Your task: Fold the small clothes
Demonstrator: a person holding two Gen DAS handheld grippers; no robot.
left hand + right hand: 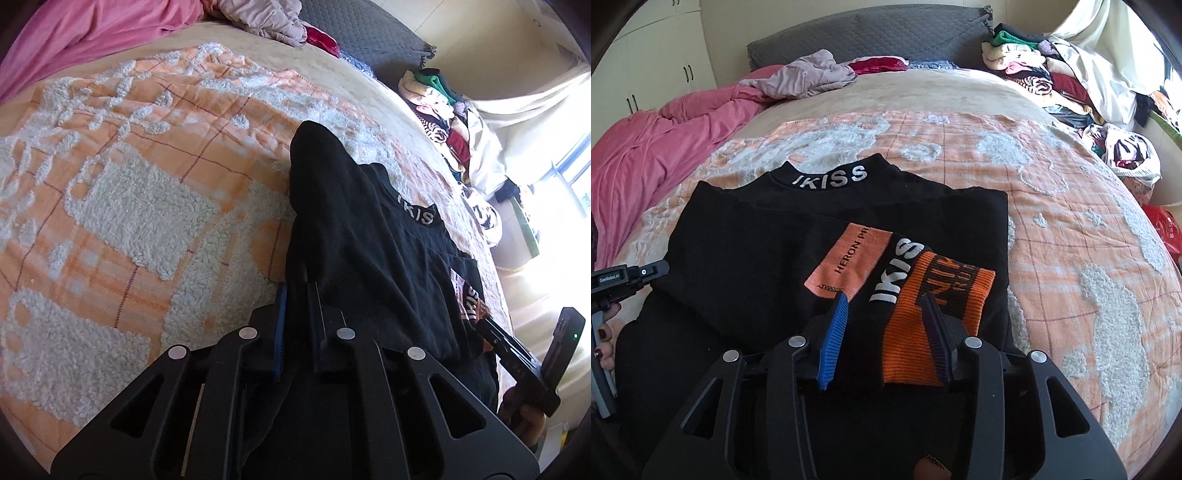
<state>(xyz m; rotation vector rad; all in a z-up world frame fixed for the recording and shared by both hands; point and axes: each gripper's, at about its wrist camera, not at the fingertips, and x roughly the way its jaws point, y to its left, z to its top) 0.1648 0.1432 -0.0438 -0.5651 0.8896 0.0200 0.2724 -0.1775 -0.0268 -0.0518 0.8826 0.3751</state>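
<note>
Pinching the black top (369, 236), left claw (297, 295) angles downward

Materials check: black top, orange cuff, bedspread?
Black top: soft matte knit, likely cotton jersey; drapes limp, no sheen. Orange cuff: ribbed knit; fine parallel ridges show. Bedspread: woven orange check with raised fluffy white patches, chenille or fleece-like; fibre unclear.

Sweater (746, 236) on blanket (1071, 221), headboard (868, 37) behind
</note>
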